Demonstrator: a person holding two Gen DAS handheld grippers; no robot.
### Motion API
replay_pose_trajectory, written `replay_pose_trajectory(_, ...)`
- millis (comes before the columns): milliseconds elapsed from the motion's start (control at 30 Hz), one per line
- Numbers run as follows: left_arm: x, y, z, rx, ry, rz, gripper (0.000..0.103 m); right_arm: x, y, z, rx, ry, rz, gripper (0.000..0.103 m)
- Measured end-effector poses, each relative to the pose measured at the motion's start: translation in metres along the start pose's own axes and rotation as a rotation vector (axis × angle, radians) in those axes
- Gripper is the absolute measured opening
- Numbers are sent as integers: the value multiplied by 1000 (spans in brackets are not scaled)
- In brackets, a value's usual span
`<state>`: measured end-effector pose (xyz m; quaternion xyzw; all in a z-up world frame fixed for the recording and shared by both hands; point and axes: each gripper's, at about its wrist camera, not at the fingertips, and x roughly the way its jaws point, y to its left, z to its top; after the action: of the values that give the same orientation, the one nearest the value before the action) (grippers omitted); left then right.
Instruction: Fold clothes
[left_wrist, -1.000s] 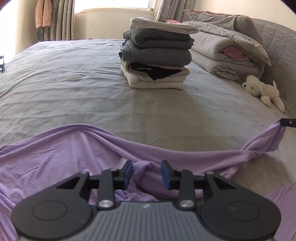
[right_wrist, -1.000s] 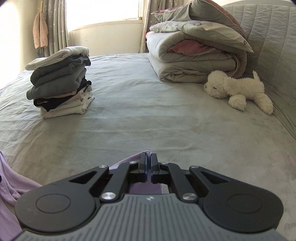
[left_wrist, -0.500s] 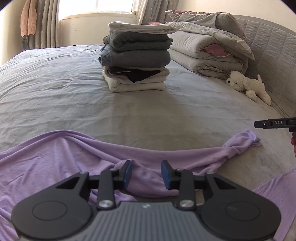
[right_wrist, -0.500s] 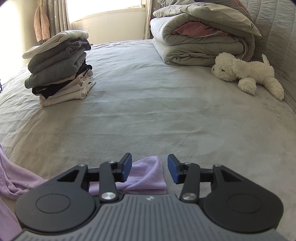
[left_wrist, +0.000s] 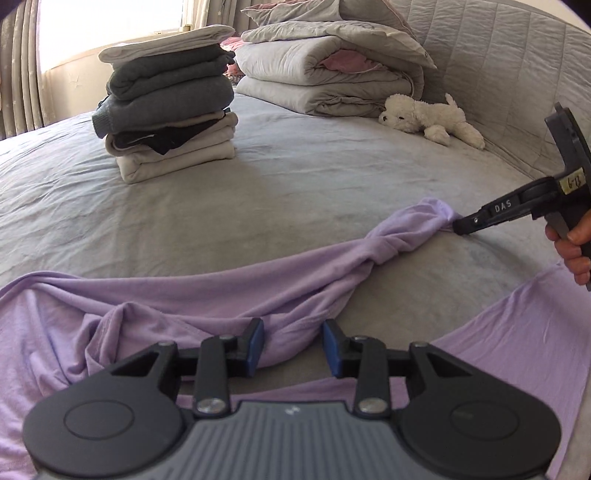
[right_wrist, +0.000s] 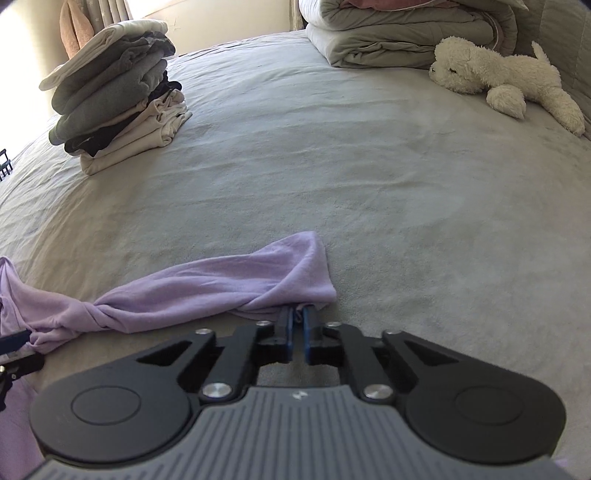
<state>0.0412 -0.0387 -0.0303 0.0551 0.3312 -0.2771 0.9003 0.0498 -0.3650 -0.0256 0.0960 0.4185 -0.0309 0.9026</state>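
A lilac long-sleeved garment (left_wrist: 221, 288) lies rumpled across the near part of the grey bed (left_wrist: 295, 184). My left gripper (left_wrist: 293, 343) is open, and a ridge of the lilac cloth runs between its blue pads. One twisted sleeve (right_wrist: 221, 284) stretches out to the right. My right gripper (right_wrist: 298, 321) is shut on the near edge of that sleeve's end. In the left wrist view the same right gripper (left_wrist: 458, 227) shows at the right with its tip on the sleeve, held by a hand (left_wrist: 572, 247).
A stack of folded grey, black and cream clothes (left_wrist: 166, 110) stands at the back left of the bed. A folded grey duvet (left_wrist: 332, 74) and a white plush dog (left_wrist: 428, 116) lie by the quilted headboard. Bare bedsheet spreads between them and the garment.
My right gripper let go of the sleeve half a second ago, drew back, and has shut again on the sleeve end's near edge. My left gripper stayed open and swung to the right.
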Motion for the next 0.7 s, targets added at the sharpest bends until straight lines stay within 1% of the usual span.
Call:
replay_pose_trajectory(67, 2, -1, -1, 1, -3, 16, 8, -9, -3, 4, 32, -25, 19, 2)
replay_pose_trajectory(100, 3, -2, -1, 2, -4, 24, 7, -14, -4, 6, 35, -43, 17, 2)
replay_pose_trajectory(167, 4, -1, -1, -5, -12, 37, 5, -27, -5, 11, 45, -86, 17, 2)
replay_pose_trajectory(233, 0, 4, 2, -34, -28, 40, 5, -39, -9, 16, 66, -125, 6, 2)
replay_pose_trajectory(367, -8, 11, 8, -85, -58, 23, 5, -57, -19, 25, 127, -194, -13, 2)
replay_pose_trajectory(433, -10, 12, 9, -94, -59, 8, 5, -58, -22, 29, 150, -205, -14, 2)
replay_pose_trajectory(533, -8, 9, 8, -62, -33, -22, 5, -53, -22, 33, 168, -201, -18, 2)
replay_pose_trajectory(633, -6, 2, 5, 1, 1, -43, 5, -43, -22, 34, 182, -177, -37, 2)
replay_pose_trajectory(700, -4, -3, 2, 45, 24, -56, 5, -38, -23, 35, 191, -167, -66, 2)
